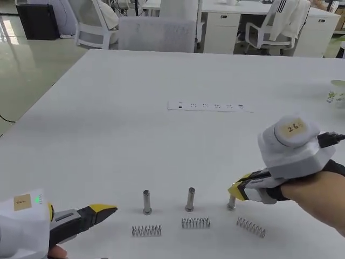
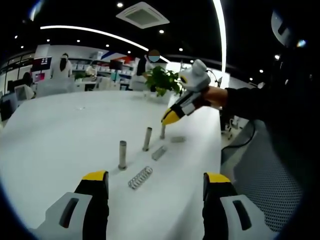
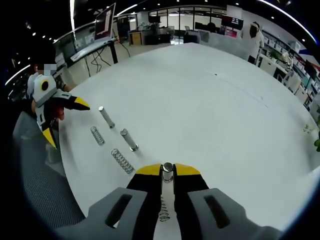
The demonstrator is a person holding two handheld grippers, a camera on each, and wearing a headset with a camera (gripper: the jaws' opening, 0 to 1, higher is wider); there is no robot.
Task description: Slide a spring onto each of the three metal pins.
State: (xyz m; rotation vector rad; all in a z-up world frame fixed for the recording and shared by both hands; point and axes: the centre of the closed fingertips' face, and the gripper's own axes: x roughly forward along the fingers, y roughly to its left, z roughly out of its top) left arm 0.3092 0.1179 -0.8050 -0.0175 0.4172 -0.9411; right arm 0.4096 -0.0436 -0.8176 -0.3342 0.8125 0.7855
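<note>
The table is white and bare around the work. The left gripper hangs low at the near left with its jaws wide apart, holding nothing, pointed toward the row of parts. The right gripper comes in from the right, its jaws clenched on the right pin near its top.

I judge the task to be at its very start: no pin wears a spring, so all three are left to do. The grip on the right pin looks like steadying or lifting it for the first one.

The three pins stand upright in a row near the table's front edge, long axes vertical, wider ends down on the table: left pin, middle pin, then the held one. Just in front of each lies a spring, flat on the table and apart from its pin. The left spring and middle spring run along the row; the right spring slants, its right end nearer the person.
</note>
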